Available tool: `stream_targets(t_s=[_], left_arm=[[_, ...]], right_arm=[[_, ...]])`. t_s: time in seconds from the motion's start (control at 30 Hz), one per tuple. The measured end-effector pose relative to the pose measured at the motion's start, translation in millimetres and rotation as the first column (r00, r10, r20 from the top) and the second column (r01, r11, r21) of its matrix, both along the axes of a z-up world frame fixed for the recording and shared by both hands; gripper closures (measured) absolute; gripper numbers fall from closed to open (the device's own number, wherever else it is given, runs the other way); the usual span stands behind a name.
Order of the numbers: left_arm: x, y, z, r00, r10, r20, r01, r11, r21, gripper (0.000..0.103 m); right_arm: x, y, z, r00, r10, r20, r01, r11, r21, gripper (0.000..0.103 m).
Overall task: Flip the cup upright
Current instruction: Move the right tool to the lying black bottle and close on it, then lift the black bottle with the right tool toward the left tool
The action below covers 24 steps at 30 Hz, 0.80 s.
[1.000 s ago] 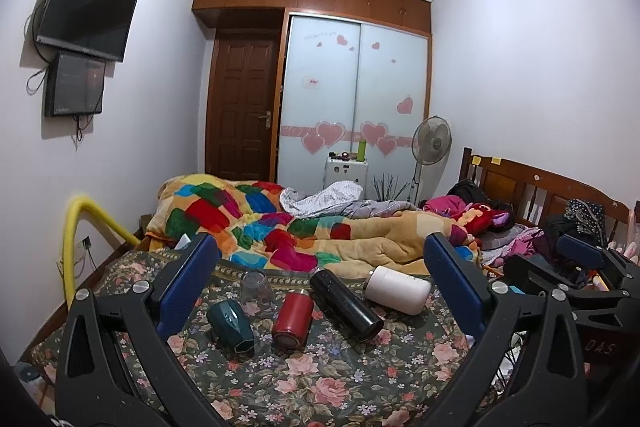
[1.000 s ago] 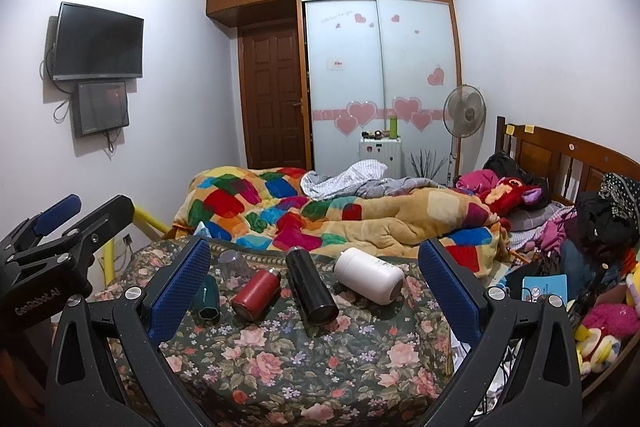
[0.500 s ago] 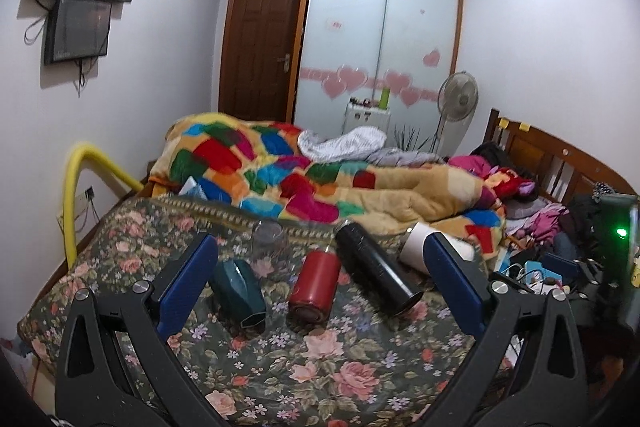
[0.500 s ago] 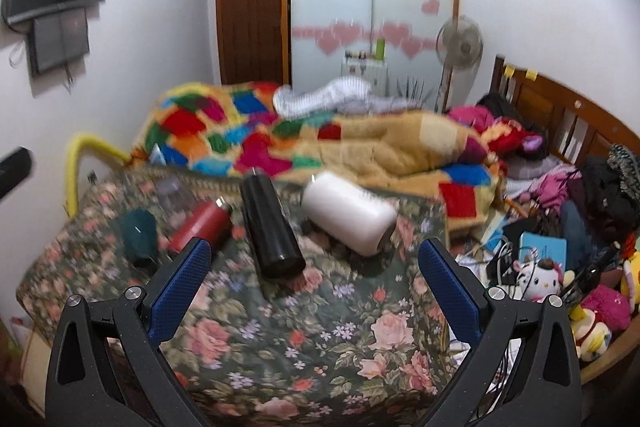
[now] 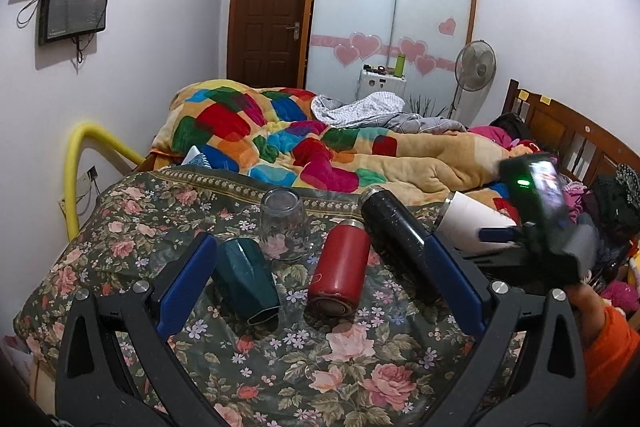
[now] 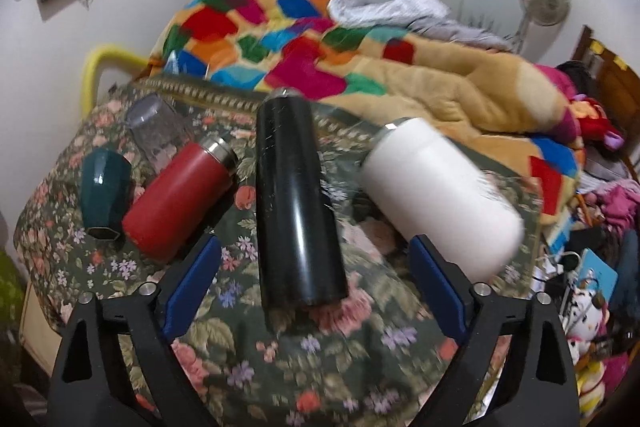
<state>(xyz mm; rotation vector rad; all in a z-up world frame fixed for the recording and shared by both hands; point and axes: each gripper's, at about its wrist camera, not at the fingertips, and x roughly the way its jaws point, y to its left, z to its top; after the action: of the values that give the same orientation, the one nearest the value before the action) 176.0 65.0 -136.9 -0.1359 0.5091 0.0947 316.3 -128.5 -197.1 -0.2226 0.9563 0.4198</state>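
Both grippers have closed in: right gripper (image 6: 314,279) spread around black flask (image 6: 296,203); left gripper (image 5: 320,287) spread near red flask (image 5: 340,267).

Even indoor light falling from above; fisheye bending edges, corners vignetting dark; right wrist view smearing with motion blur.

Floral-cloth table (image 5: 304,367) w/ green cup (image 5: 246,277), glass (image 5: 284,223), red (image 5: 340,277), black (image 5: 394,235) & white flasks (image 6: 436,195).
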Motion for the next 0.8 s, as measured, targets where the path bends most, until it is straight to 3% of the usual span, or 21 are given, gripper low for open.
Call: stream_targets(t_s=[0.4, 0.8], left_arm=[[7.5, 0.1, -11.5, 1.000, 0.002, -0.021, -0.002, 1.000, 0.023, 0.000], [3.6, 5.6, -14.7, 0.999, 0.032, -0.022, -0.032, 0.999, 0.011, 0.000]], right_arm=[[46.7, 33.9, -37.5, 0.984, 0.084, -0.158, -0.100, 0.991, -0.094, 0.040], [59.0, 44.8, -52.7, 0.973, 0.103, -0.206, -0.139, 0.976, -0.167, 0.041]])
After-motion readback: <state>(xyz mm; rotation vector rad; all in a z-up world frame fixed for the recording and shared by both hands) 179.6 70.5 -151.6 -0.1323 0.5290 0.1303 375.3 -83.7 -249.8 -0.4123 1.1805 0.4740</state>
